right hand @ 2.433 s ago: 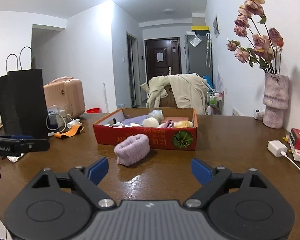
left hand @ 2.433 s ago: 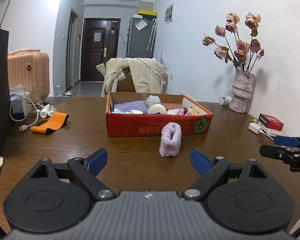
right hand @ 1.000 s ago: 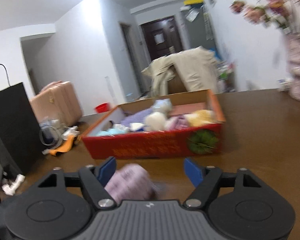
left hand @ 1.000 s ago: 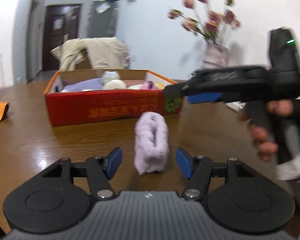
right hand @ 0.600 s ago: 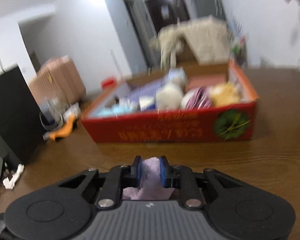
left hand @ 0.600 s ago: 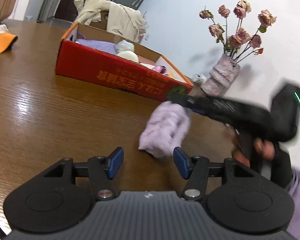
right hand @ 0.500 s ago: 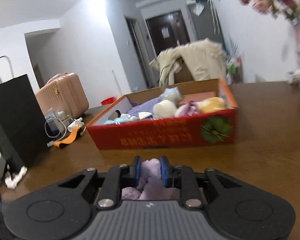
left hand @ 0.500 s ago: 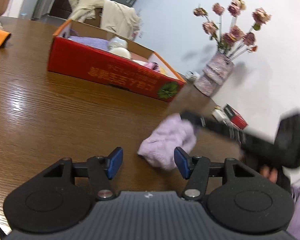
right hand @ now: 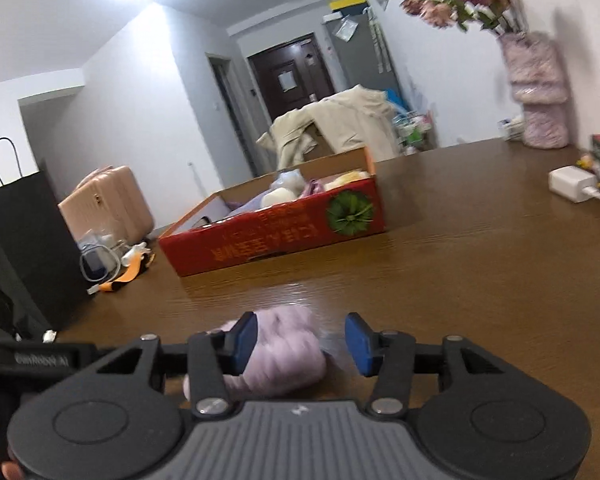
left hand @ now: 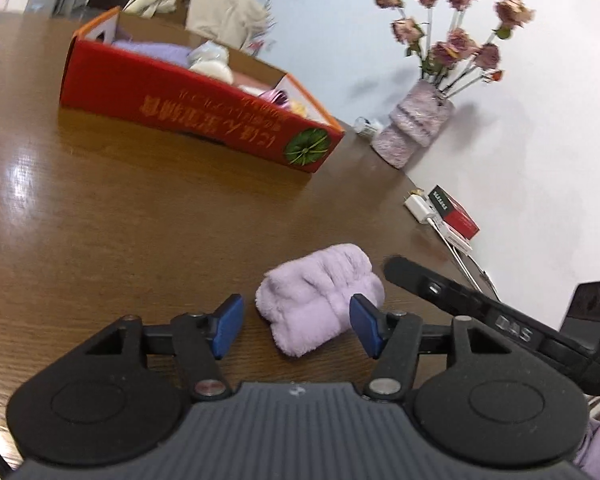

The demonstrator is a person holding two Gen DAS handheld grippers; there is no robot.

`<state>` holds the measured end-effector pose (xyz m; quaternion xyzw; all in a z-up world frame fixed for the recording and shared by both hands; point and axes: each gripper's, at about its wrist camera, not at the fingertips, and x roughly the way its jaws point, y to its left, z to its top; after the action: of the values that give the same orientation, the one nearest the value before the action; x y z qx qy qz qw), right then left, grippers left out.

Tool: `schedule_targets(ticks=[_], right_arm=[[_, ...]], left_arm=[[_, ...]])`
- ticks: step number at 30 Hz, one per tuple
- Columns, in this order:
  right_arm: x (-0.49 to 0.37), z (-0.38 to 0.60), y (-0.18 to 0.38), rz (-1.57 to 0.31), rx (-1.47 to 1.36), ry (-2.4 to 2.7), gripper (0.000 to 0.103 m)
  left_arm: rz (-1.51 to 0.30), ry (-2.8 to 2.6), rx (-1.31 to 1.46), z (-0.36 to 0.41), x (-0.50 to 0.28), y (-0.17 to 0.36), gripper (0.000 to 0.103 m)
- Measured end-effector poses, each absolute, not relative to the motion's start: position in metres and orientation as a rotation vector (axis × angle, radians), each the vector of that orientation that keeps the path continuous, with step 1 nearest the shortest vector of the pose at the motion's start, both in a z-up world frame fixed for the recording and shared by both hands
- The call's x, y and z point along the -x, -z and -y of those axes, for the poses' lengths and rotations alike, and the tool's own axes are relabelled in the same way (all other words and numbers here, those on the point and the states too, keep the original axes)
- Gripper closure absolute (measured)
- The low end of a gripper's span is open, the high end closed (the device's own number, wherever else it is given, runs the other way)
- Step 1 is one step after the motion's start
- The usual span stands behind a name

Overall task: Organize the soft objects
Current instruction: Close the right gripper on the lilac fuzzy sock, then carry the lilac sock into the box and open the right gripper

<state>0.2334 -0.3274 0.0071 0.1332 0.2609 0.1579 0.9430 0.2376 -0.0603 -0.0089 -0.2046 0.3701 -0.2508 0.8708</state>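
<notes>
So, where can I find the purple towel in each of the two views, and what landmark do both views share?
Left wrist view: the towel lies low in the centre, on the table between the tool's two pads.
Right wrist view: it is at the bottom centre, blurred, nearer the left pad.
Shared landmark: the red box, further back on the table in both.

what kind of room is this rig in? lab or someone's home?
Most likely a home, an apartment dining area by the look of it. A wooden table holds a vase of dried roses, a coat is draped over a chair, and a suitcase stands near a hallway with an entry door.
</notes>
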Motion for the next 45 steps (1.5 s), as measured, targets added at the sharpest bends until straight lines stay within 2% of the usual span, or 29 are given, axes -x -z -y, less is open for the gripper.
schedule_targets(ticks=[6, 7, 8, 9, 11, 17, 21, 24, 30, 35, 38, 41, 45], right_arm=[[-0.258, 0.315, 0.007, -0.641, -0.308, -0.327, 0.056], [-0.257, 0.316, 0.009, -0.648, -0.324, -0.339, 0.06], [-0.257, 0.316, 0.011, -0.657, -0.338, -0.351, 0.071], [-0.256, 0.316, 0.013, -0.664, -0.35, -0.358, 0.072], [-0.255, 0.317, 0.01, -0.657, -0.348, -0.342, 0.08], [-0.275, 0.309, -0.04, -0.532, -0.352, -0.406, 0.081], [-0.34, 0.28, -0.078, -0.474, -0.287, -0.463, 0.081], [-0.415, 0.257, -0.086, -0.533, -0.321, -0.495, 0.081], [-0.543, 0.203, -0.044, -0.778, -0.339, -0.481, 0.082], [-0.55, 0.165, -0.023, -0.741, 0.033, -0.308, 0.085], [-0.554, 0.171, -0.018, -0.819, 0.031, -0.339, 0.085], [-0.569, 0.186, -0.014, -0.961, -0.094, -0.392, 0.085], [-0.572, 0.192, -0.01, -0.98, -0.165, -0.395, 0.084]], left_arm=[[-0.794, 0.505, 0.461, 0.066, -0.249, 0.016, 0.057], [-0.797, 0.514, 0.461, 0.067, -0.25, 0.017, 0.067], [-0.801, 0.518, 0.456, 0.068, -0.252, 0.018, 0.073], [-0.797, 0.518, 0.447, 0.07, -0.253, 0.018, 0.081], [-0.779, 0.527, 0.444, 0.069, -0.256, 0.014, 0.085], [-0.614, 0.557, 0.425, 0.05, -0.281, -0.034, 0.086], [-0.534, 0.509, 0.385, 0.026, -0.341, -0.074, 0.086], [-0.542, 0.436, 0.373, 0.007, -0.397, -0.089, 0.086], [-0.67, 0.278, 0.314, -0.01, -0.493, -0.065, 0.086], [-0.76, 0.25, 0.178, 0.017, -0.516, -0.033, 0.087], [-0.805, 0.273, 0.204, 0.012, -0.521, -0.02, 0.085], [-0.819, 0.27, 0.16, 0.016, -0.524, -0.015, 0.084], [-0.799, 0.271, 0.184, 0.012, -0.522, -0.016, 0.071]])
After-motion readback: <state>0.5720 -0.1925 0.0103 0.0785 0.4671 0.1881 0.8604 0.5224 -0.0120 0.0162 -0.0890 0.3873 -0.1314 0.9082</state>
